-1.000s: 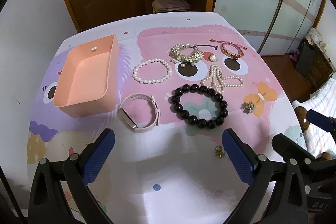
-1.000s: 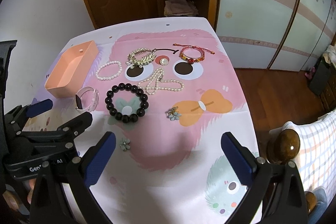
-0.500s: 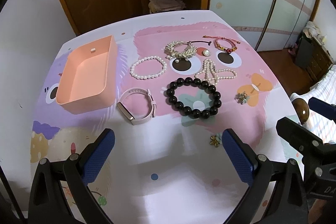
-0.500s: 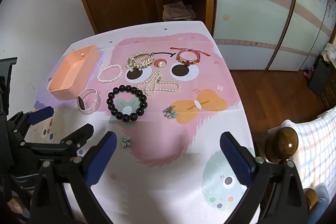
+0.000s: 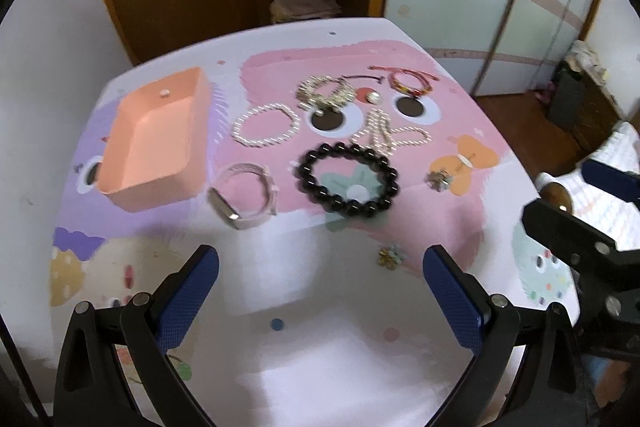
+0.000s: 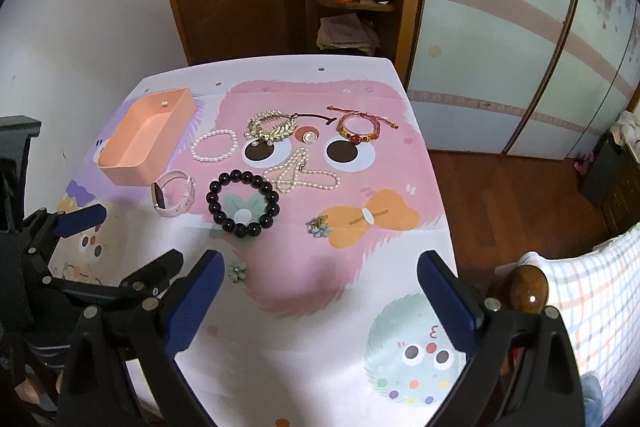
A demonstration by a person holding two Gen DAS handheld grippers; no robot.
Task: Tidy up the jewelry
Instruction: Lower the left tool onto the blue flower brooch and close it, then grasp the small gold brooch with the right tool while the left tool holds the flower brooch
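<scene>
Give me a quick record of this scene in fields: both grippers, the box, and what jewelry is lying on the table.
left gripper: open, empty, above the table's near part
right gripper: open, empty
pink box: far left on the table, no jewelry in it
black bead bracelet: centre, flat
pink watch band: between box and black beads
pearl bracelet: beyond the black beads
pearl necklace: right of the black beads
red cord bracelet: far right

Two handheld grippers hover side by side above the near edge of the desk (image 6: 304,379), both angled forward and down. The left gripper (image 5: 320,291) has its blue-padded jaws spread wide with nothing between them. The right gripper (image 6: 320,297) is likewise wide apart and empty. Each appears at the margin of the other's view.
</scene>
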